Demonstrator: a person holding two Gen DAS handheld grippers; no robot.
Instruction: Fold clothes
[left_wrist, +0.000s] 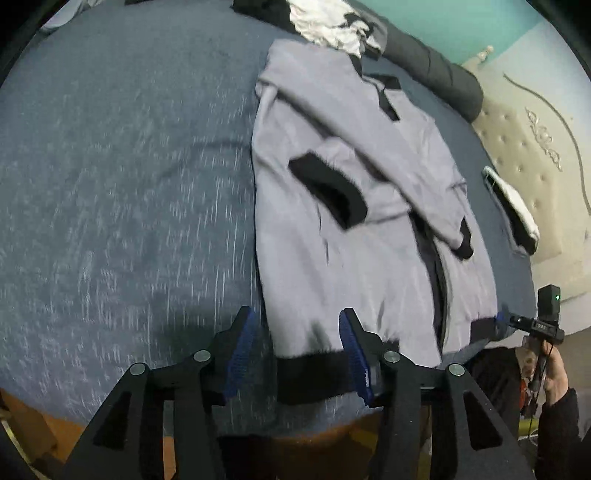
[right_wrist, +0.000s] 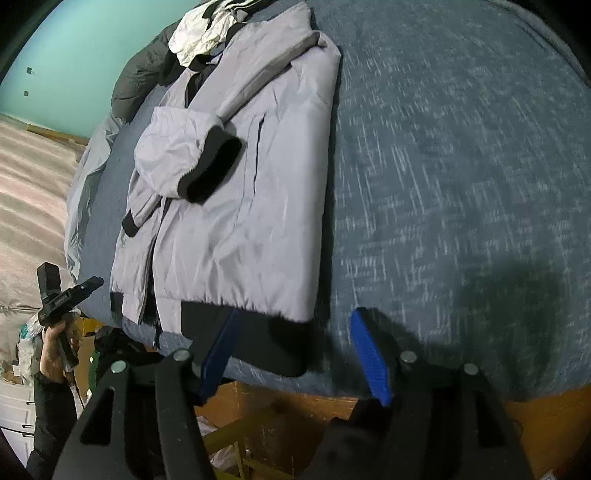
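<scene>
Lilac jacket (left_wrist: 354, 206) flat on bed (left_wrist: 122, 184), sleeves folded in; left gripper (left_wrist: 297, 354) and right gripper (right_wrist: 295, 350) fingers parted over black hem (right_wrist: 258, 339), gripping nothing.

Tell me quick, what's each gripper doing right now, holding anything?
Left gripper: open, jaws astride the jacket's black hem, not gripping.
Right gripper: open, holding nothing.

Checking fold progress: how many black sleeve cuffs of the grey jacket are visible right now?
2. One cuff lies folded across the jacket front; the second cuff sits at the end of the other sleeve near the zipper. No others are visible.
</scene>
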